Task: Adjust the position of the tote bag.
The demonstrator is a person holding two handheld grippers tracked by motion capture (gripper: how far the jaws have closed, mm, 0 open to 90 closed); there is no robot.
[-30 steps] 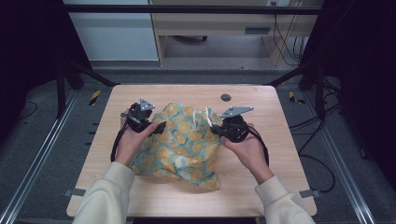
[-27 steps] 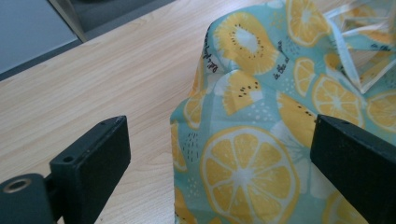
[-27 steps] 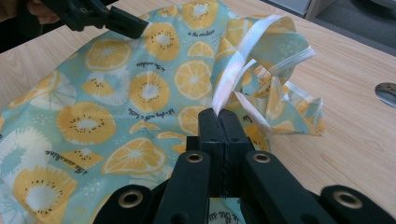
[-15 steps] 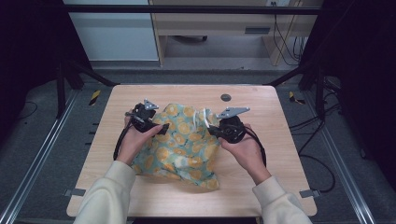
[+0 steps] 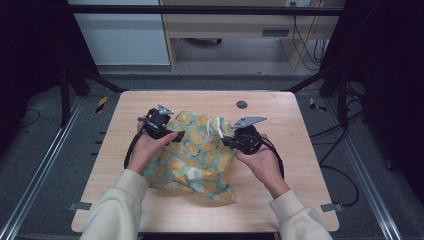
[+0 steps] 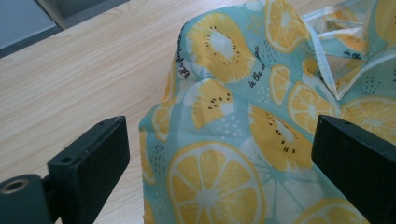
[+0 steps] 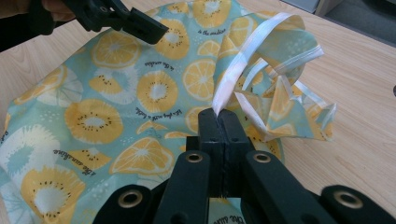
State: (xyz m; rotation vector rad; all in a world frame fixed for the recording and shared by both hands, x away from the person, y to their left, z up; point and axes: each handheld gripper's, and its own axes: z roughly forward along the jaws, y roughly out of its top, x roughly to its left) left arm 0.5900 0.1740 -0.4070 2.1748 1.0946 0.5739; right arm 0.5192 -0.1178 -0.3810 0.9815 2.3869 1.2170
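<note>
Left tool (image 5: pixel 176 136) slightly shifted over crumpled teal lemon-print cloth (image 5: pixel 200 152), white-edged.

- A light wooden table (image 5: pixel 300 200) with rounded corners carries everything.
- A lemon-print cloth (image 5: pixel 197 157) lies crumpled at its middle.
- A small dark round disc (image 5: pixel 242 104) sits near the far edge.

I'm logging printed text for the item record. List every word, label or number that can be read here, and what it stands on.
Small black script among the fruit slices on the teal, orange-slice-printed fabric bag: too small and slanted to read with confidence.
Same script on it in the right gripper view, beside the white ribbon strap: also illegible.
Light wooden table: no text, label or number.
</note>
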